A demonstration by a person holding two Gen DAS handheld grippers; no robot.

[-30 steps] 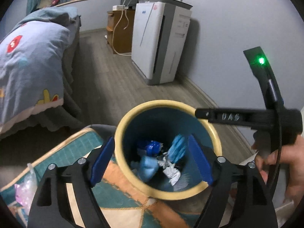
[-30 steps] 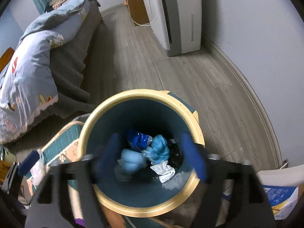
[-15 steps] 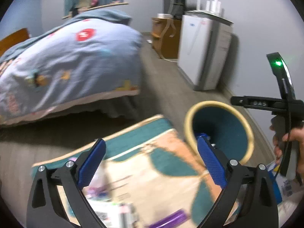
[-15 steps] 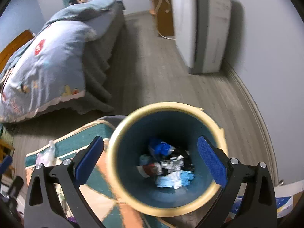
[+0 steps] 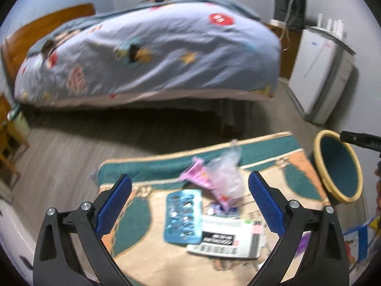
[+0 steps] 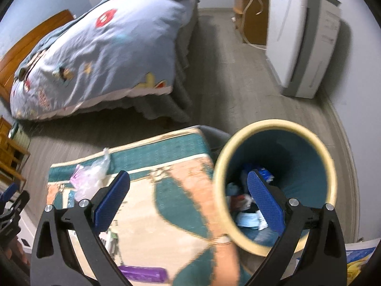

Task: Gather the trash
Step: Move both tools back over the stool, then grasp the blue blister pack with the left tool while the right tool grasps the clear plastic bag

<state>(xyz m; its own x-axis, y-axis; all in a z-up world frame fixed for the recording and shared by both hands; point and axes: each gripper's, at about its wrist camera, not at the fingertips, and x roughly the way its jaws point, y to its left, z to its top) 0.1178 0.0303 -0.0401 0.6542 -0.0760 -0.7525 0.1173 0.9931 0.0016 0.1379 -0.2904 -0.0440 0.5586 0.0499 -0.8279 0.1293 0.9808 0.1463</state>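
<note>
Swung off the bin (image 5: 338, 166) within the last second, and now aimed at the litter on the rug (image 5: 147, 257): left gripper (image 5: 189, 206), fingers wide apart and empty, bin pushed out to its far right edge. A second ago, centred over that bin's mouth; half a second ago, halfway round. Dead ahead between the blue pads (image 5: 114, 205) now: a teal blister tray (image 5: 183, 217), a printed white carton (image 5: 226, 238) just right of it and touching, and beyond both, a crumpled clear bag (image 5: 223, 174) lying against something pink (image 5: 197, 176). Edges blurred with motion, so exact overlaps hard to call.

Shifted left as well, though less: right gripper (image 6: 189, 202), also spread open and holding nothing. Bin (image 6: 276, 181) no longer centred but under its right pad, yellow rim (image 6: 221, 166) cutting between the fingers, blue and white scraps (image 6: 247, 219) visible at the bottom. Down low near its left finger, a purple tube (image 6: 142, 274); farther ahead and left, the same clear bag (image 6: 95, 174). Bed (image 6: 95, 47) and white appliance (image 6: 302, 35) behind, untouched.

Likely meaning: one drop finished, both tools free, next pickup starting. Several pieces still on the rug, so collecting only partly done. Nearest candidates for the left tool: the tray or the carton, both flat and low, probably needing a pad slid under an edge.
</note>
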